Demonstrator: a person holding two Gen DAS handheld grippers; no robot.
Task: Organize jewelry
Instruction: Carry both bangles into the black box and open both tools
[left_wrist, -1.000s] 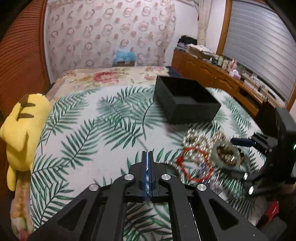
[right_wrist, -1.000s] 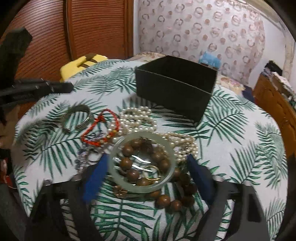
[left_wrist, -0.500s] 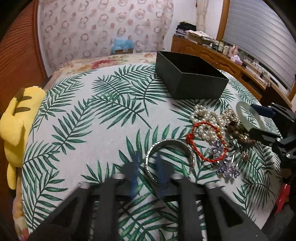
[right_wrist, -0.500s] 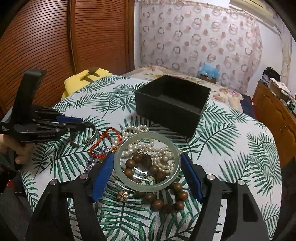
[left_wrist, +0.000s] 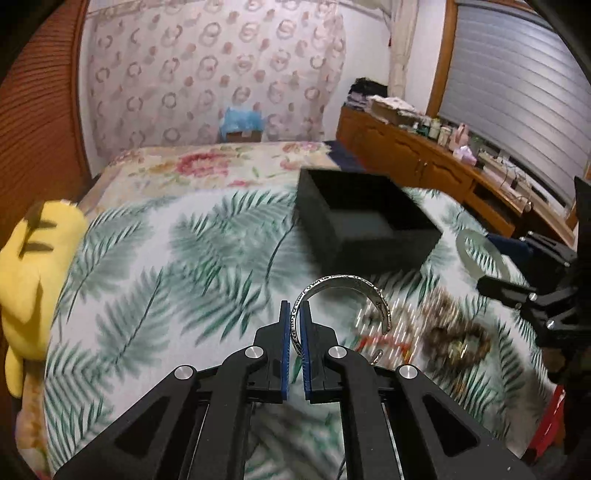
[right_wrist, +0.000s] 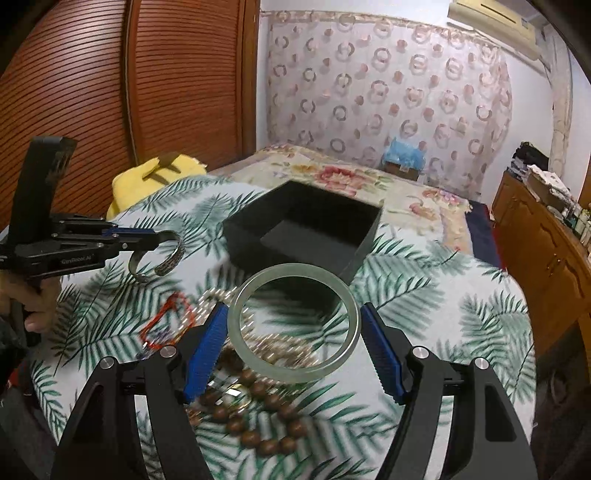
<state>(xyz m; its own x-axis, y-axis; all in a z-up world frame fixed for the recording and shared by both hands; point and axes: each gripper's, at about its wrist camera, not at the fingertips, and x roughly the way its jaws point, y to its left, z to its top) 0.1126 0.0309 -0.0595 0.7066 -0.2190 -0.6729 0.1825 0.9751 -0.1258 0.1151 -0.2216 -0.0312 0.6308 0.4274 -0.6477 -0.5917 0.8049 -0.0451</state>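
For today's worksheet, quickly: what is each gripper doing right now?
Left gripper: shut on the silver cuff bracelet.
Right gripper: shut on the pale green bangle, lifted off the cloth.

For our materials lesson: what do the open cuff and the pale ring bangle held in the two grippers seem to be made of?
Open cuff: likely silver-toned metal, bright grey sheen with engraved pattern along the band. Ring bangle: looks like jade or glass, pale green, translucent, smooth polish; the pictures cannot settle which.
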